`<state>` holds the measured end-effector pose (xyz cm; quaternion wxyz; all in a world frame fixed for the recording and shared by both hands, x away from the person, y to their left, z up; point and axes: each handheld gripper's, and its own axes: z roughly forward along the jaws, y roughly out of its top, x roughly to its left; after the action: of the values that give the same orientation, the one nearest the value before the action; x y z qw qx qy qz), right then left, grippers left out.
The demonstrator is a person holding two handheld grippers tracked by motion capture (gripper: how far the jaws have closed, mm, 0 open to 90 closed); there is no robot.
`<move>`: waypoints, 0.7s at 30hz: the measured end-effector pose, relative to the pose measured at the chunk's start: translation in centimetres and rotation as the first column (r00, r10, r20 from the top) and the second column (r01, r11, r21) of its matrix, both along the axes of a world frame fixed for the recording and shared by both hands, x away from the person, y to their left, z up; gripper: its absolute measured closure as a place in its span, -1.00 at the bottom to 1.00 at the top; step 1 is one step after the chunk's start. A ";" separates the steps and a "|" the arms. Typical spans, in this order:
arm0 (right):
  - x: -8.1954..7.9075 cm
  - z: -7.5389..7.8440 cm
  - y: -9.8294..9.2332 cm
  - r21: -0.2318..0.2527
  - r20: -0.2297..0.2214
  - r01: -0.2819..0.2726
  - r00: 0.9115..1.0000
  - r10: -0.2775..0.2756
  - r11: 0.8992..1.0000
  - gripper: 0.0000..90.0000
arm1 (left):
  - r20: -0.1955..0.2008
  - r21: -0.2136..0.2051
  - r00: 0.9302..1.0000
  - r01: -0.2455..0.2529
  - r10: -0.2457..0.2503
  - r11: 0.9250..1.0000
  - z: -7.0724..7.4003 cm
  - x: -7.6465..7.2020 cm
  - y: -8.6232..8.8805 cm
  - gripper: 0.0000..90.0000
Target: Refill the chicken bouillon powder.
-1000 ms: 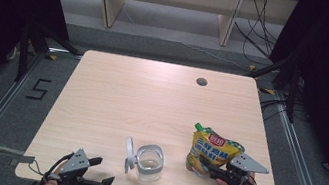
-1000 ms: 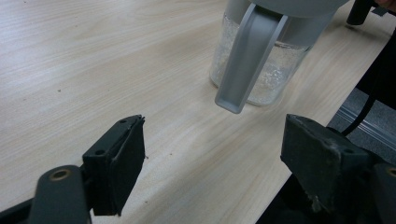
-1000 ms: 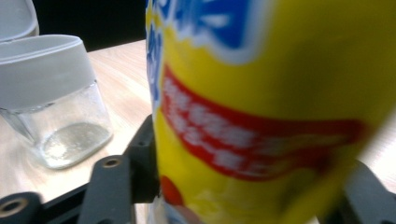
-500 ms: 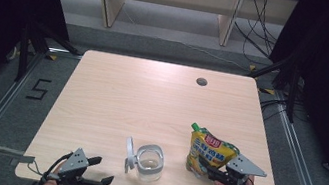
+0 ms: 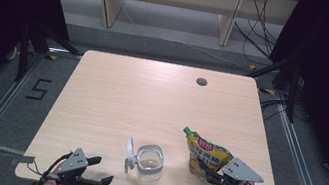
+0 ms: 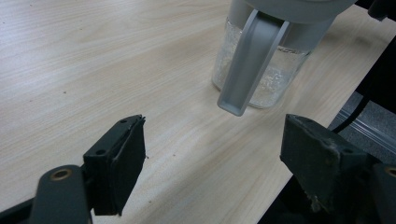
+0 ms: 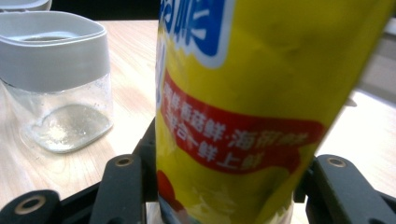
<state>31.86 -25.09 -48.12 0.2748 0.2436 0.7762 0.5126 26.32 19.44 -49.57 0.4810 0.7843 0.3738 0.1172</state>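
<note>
A yellow pouch [image 5: 205, 155] with a green cap stands tilted at the table's front right. My right gripper [image 5: 208, 172] is shut on its lower part. Its jaws have just been closing, and the pouch [image 7: 243, 93] spans the whole gap between them. A clear jar [image 5: 149, 162] with a grey rim and a flipped-open lid [image 5: 128, 153] stands left of the pouch. At the front left edge, my left gripper [image 5: 101, 170] is open with nothing between its jaws. In the left gripper view [image 6: 215, 158] the jar [image 6: 261, 70] is just ahead, its grey lid hanging toward me.
The light wooden table [image 5: 152, 95] has a round cable hole [image 5: 201, 82] at the back right. In the right gripper view the jar [image 7: 60, 79] stands close to the left of the pouch, with a thin layer of white grains at its bottom.
My right gripper has shifted a little to the left and up with the pouch, closer to the jar. The left gripper and the jar have stayed in place.
</note>
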 end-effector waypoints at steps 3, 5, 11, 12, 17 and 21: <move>-0.9 0.9 0.8 -0.077 0.064 -0.013 0.998 0.018 0.997 0.09 | 0.007 0.013 1.000 0.010 -0.011 1.000 -0.1 0.2 0.1 -0.52; -1.2 1.1 1.2 -0.099 0.087 -0.013 0.996 0.021 0.995 0.09 | -0.008 0.008 1.000 -0.010 0.010 1.000 -0.2 0.2 0.2 -0.52; -2.2 1.7 3.1 -0.244 0.143 -0.023 0.988 0.059 0.970 0.09 | -0.001 0.010 1.000 -0.009 0.009 1.000 -0.1 0.3 0.4 -0.53; -2.3 1.7 3.1 -0.255 0.142 -0.026 0.988 0.064 0.966 0.09 | -0.001 0.018 1.000 -0.008 0.008 1.000 -0.1 0.2 0.4 -0.53; -3.0 2.0 4.1 -0.382 0.210 -0.008 0.973 0.095 0.924 0.09 | 0.011 0.029 1.000 0.001 -0.001 1.000 -0.1 0.3 0.3 -0.53; -3.4 2.2 4.9 -0.479 0.263 0.020 0.957 0.122 0.878 0.09 | 0.017 0.030 1.000 0.004 -0.004 1.000 -0.1 0.3 0.3 -0.53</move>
<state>28.45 -20.24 -45.97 0.4214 0.0710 0.8366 0.3429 26.66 19.76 -49.71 0.4724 0.7912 0.3664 0.1285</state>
